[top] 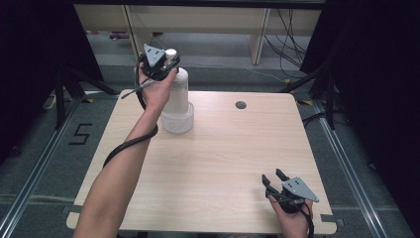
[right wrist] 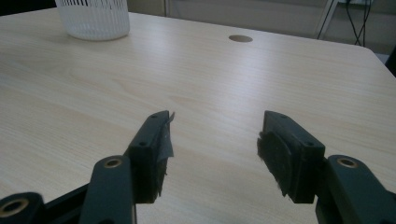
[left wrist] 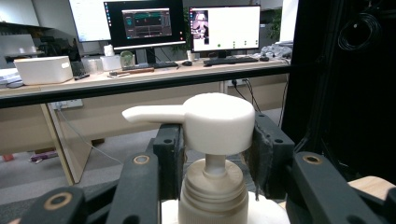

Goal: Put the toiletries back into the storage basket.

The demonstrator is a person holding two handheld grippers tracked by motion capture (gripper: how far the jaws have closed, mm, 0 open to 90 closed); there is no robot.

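Observation:
A white pump bottle (top: 179,91) stands upright in a white ribbed cup (top: 177,122) at the back left of the wooden table (top: 223,148). My left gripper (top: 165,61) is up at the bottle's top. In the left gripper view its jaws press both sides of the pump head (left wrist: 215,119), whose spout points left, so the left gripper (left wrist: 218,136) is shut on it. My right gripper (top: 273,177) rests low near the table's front right corner. It is open (right wrist: 212,140) with only bare tabletop between its fingers. The ribbed cup (right wrist: 93,18) sits far off at the upper left of the right gripper view.
A round cable hole (top: 240,105) is in the table near its back edge, right of the bottle. Black curtains and stand legs (top: 69,84) flank the table. A desk with monitors (left wrist: 144,23) stands beyond it.

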